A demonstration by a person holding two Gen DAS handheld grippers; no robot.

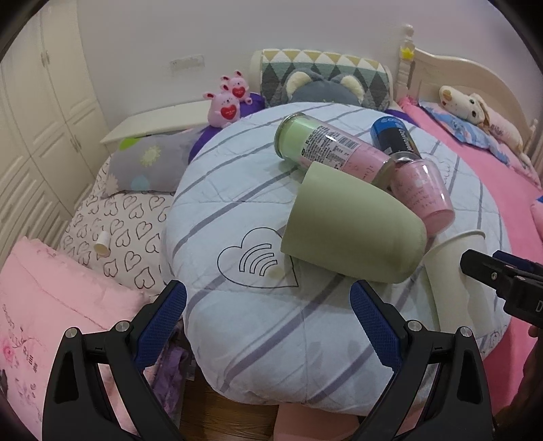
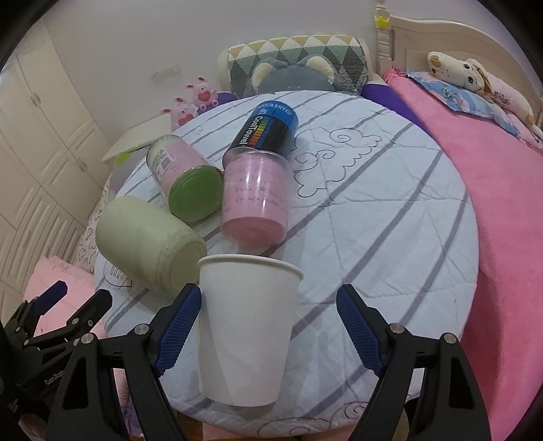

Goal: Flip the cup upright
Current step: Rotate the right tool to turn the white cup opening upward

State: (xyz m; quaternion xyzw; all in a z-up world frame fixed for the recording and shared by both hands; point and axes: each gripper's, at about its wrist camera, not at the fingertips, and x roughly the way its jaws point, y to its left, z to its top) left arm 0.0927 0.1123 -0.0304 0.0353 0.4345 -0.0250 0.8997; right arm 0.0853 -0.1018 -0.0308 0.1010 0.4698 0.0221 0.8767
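One smooth white paper cup stands mouth-up on the soft striped quilt, between the wide-open right gripper fingers, touching its left blue pad. Ahead of it lie four round tubes: green, green-lidded, pink, black-and-blue. The left gripper is open too, holding nothing.

White paper cup stands upright, mouth up, on the cushion.

Cream wardrobe, plain white wall, cream bed headboard.
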